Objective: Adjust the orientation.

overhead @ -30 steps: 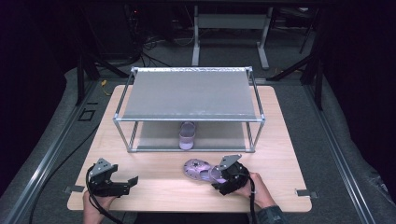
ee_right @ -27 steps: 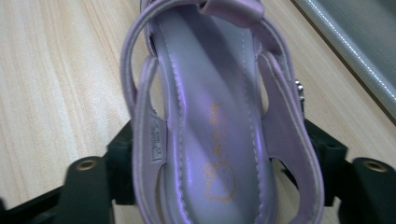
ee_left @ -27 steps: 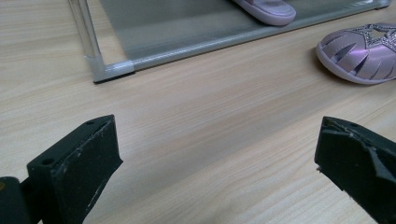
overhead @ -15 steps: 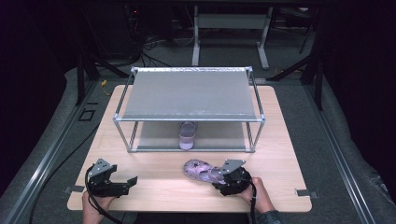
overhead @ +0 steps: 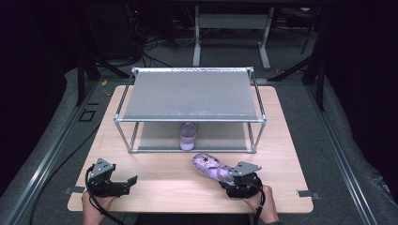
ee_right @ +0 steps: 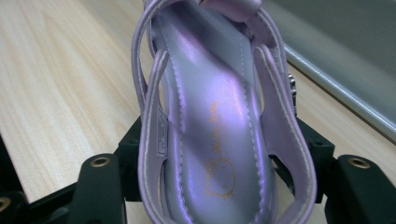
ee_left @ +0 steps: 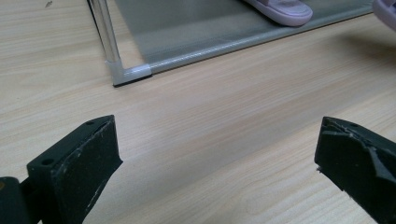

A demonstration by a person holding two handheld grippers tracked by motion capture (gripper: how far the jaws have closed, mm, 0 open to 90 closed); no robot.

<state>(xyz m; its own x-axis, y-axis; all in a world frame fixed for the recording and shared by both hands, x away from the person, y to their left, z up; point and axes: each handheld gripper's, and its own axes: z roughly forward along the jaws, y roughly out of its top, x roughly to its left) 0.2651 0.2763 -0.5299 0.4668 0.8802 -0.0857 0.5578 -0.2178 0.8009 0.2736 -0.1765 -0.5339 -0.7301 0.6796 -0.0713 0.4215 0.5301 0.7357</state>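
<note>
Lilac sandal [overhead: 212, 168] near bench [overhead: 155, 185] front edge | heel clamped in right claw [overhead: 233, 178] | judged light, soft-strapped, best gripped at heel | left claw [overhead: 126, 182] apart, empty

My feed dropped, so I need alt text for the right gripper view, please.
A shiny purple sandal lies heel-first between the right gripper's black jaws, which close on its heel sides. Beneath it is the light wooden table, and the rack's grey bottom shelf runs across the upper right.
</note>
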